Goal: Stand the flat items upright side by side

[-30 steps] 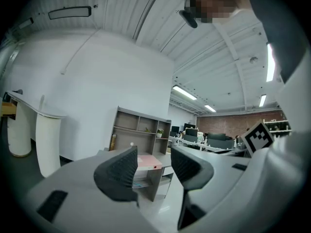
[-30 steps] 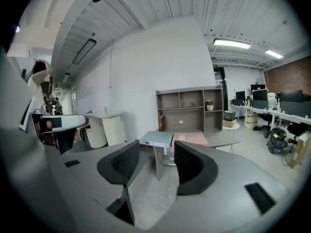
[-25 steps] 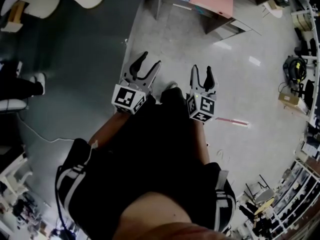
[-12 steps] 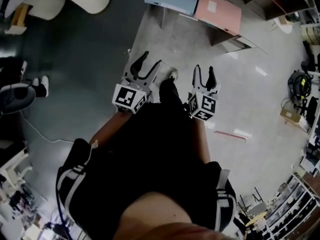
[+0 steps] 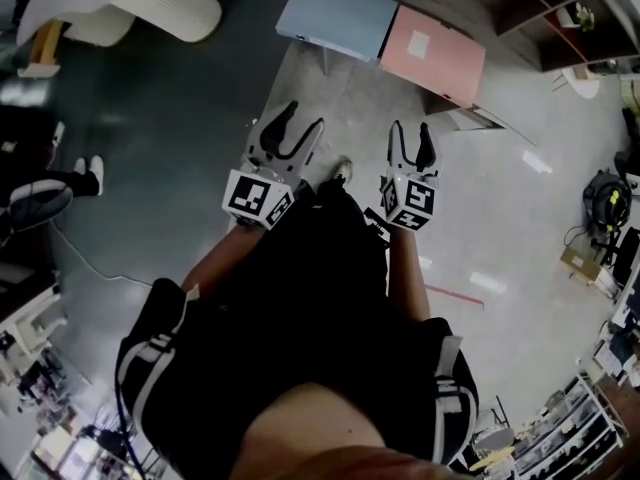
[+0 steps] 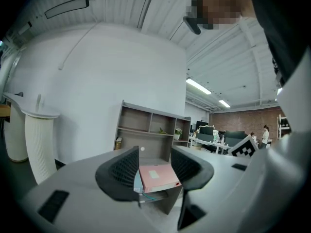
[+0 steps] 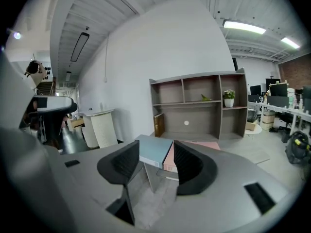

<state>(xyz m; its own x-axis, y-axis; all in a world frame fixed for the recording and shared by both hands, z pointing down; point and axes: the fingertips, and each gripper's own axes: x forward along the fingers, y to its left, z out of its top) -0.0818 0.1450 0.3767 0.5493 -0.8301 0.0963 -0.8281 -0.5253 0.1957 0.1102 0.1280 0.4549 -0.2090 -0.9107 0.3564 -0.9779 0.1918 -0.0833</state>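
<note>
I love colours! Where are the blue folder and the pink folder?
blue folder (image 5: 335, 18), head view, middle of its flat top.
pink folder (image 5: 442, 60), head view, middle of its flat top.

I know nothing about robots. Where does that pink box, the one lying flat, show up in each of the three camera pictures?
Head view: the pink box lies near the top, right of centre.
Left gripper view: low centre, far off, its top and front edge showing.
Right gripper view: low centre, only a narrow strip showing.
Shared landmark: the blue box lying beside it, on its left in all three views.
</note>
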